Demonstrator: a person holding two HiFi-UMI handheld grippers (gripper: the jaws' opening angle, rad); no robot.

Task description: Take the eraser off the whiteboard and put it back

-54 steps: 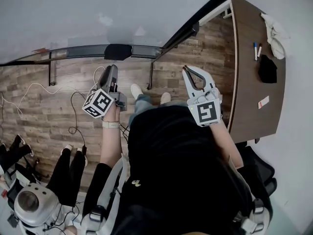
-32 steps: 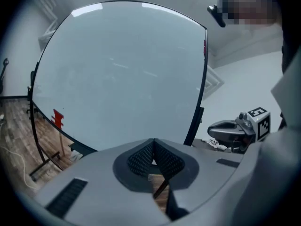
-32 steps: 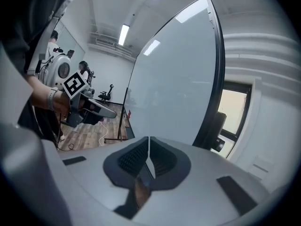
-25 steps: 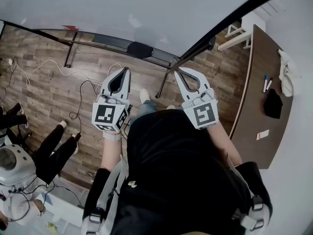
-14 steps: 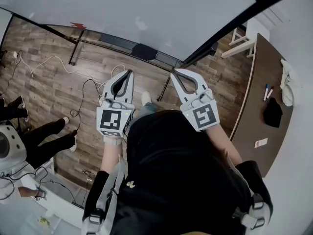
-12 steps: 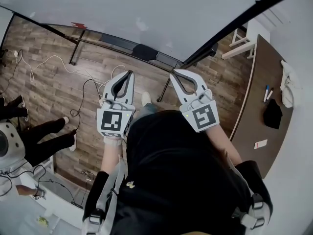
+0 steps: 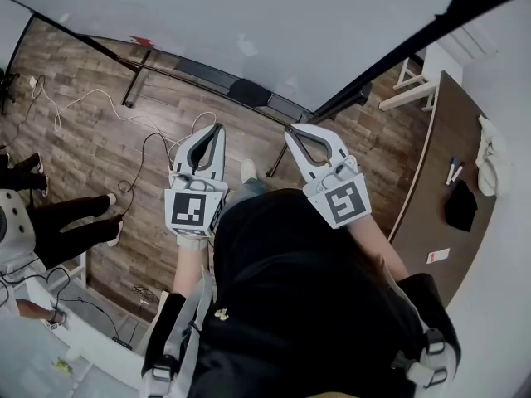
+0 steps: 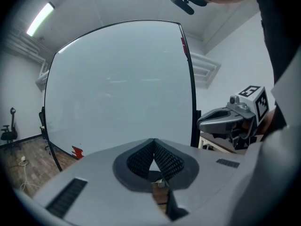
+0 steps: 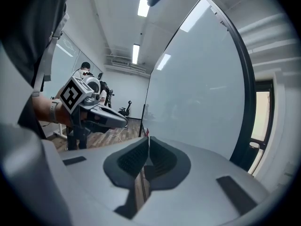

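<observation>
The whiteboard (image 7: 249,15) fills the top of the head view. A black eraser (image 7: 250,92) rests on the tray (image 7: 187,67) along its lower edge. Below the tray, my left gripper (image 7: 218,127) and my right gripper (image 7: 289,130) are held side by side over the floor. Both are shut and hold nothing. Their tips point toward the board, short of the eraser. In the left gripper view the shut tips (image 8: 154,141) face the whiteboard (image 8: 117,88), with the right gripper (image 8: 221,121) beside them. The right gripper view shows its shut tips (image 9: 148,138) next to the whiteboard (image 9: 202,88).
A brown table (image 7: 431,181) stands at the right with markers (image 7: 453,170), a black object (image 7: 459,206) and a white cloth (image 7: 498,156). A seated person's legs (image 7: 75,222) and loose cables (image 7: 83,106) are on the wooden floor at the left. A small red mark (image 8: 76,151) shows at the board's lower corner.
Both grippers have come up and closer to the whiteboard's tray. The left one has rolled so its marker cube faces the camera. Both stayed shut and empty.
</observation>
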